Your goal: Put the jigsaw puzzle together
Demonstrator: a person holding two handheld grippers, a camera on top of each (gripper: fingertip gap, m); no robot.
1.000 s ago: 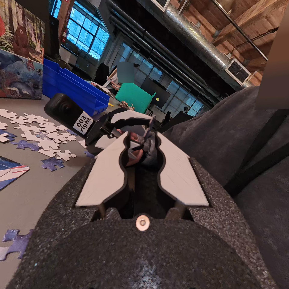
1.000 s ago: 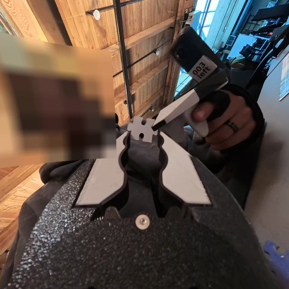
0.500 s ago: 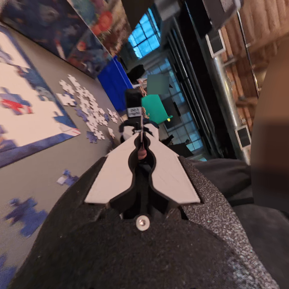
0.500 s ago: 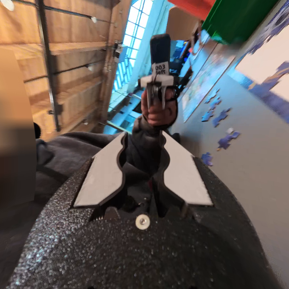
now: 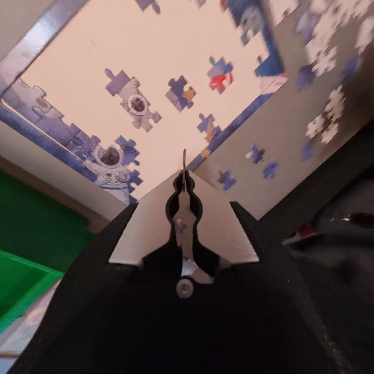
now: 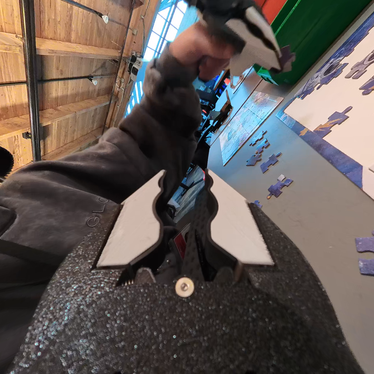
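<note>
Nearest in the left wrist view: left gripper (image 5: 184, 172), fingers pressed together on a thin puzzle piece (image 5: 184, 162), held edge-on and sticking out past the tips. From the right wrist view, the same piece (image 6: 287, 57) seen as a purple shape in the air, above the table near a green bin (image 6: 315, 40). Right gripper (image 6: 185, 174) spread apart, nothing between the fingers, pointing past a dark sleeve (image 6: 141, 141) and well apart from the board.

Just beyond the held piece: puzzle board (image 5: 141, 40) with a blue border and a pale bare middle. Astronaut section (image 5: 109, 162) already joined along the near border; a few single pieces, such as one with a helmet (image 5: 135, 101), lying apart inside. Farther right on the grey table (image 5: 242, 182): loose blue pieces (image 5: 226, 180), then a blurred heap of white, face-down pieces (image 5: 323, 125).

Step in hand, by judgement: carrying one piece to the board for placing; most of the picture not yet filled. Next move likely needs tilting the piece flat, matching its tabs to a fitting gap, lowering gently, then letting go. Risk of slipping, held by such a thin edge.
</note>
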